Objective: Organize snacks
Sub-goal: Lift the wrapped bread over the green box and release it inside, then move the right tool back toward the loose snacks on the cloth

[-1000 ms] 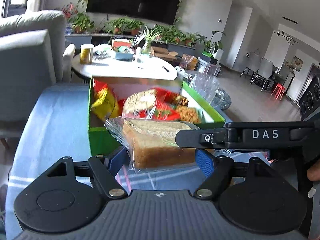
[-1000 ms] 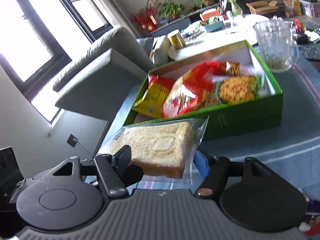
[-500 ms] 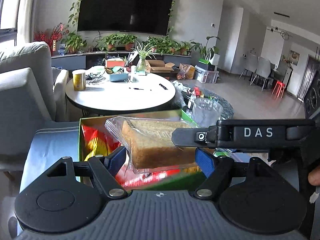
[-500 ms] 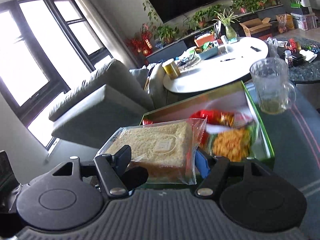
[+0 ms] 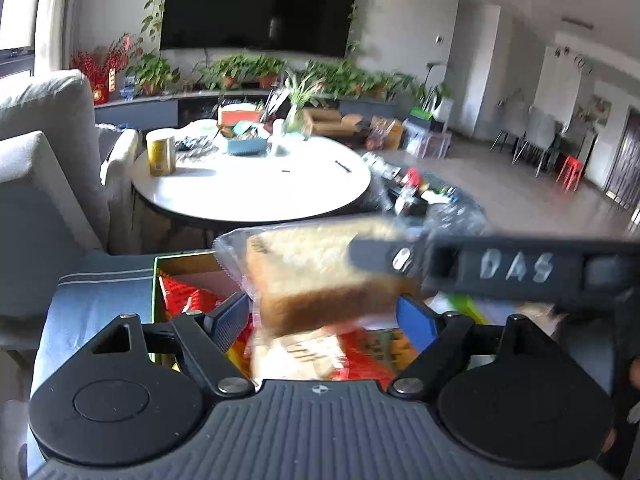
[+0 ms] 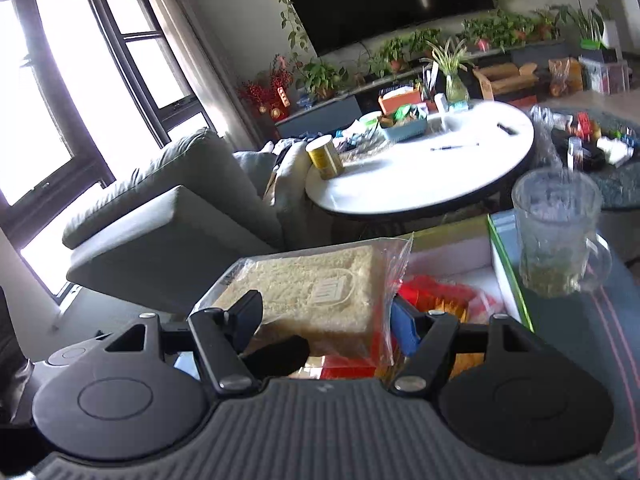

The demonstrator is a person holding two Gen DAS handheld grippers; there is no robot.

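- The wrapped bread slice is carried above the green snack box, over the red and orange packets already lying in it.
- The right gripper is clamped on the slice; its pads press the wrapper from both sides.
- The left gripper has just been opening. The slice sits between its jaws, but a gap shows at each pad, so it no longer grips (the view is blurred, so I judge this cautiously).
- Step in hand, in my judgement: placing the slice into the box. Done well, it would be lowered flat onto the packets, clear of the box wall, and let go only once it rests there; soft bread will crush under a hard squeeze.
- The left gripper should draw clear without snagging the loose wrapper edge.
- Risk: a glass mug stands just beside the box's right wall and could be knocked.
- Surface: the box sits on a blue-grey cloth with pale stripes.
- Room: a round white table stands beyond, carrying a yellow can and clutter; a grey sofa is to the left, with a dark wall screen and potted plants behind.
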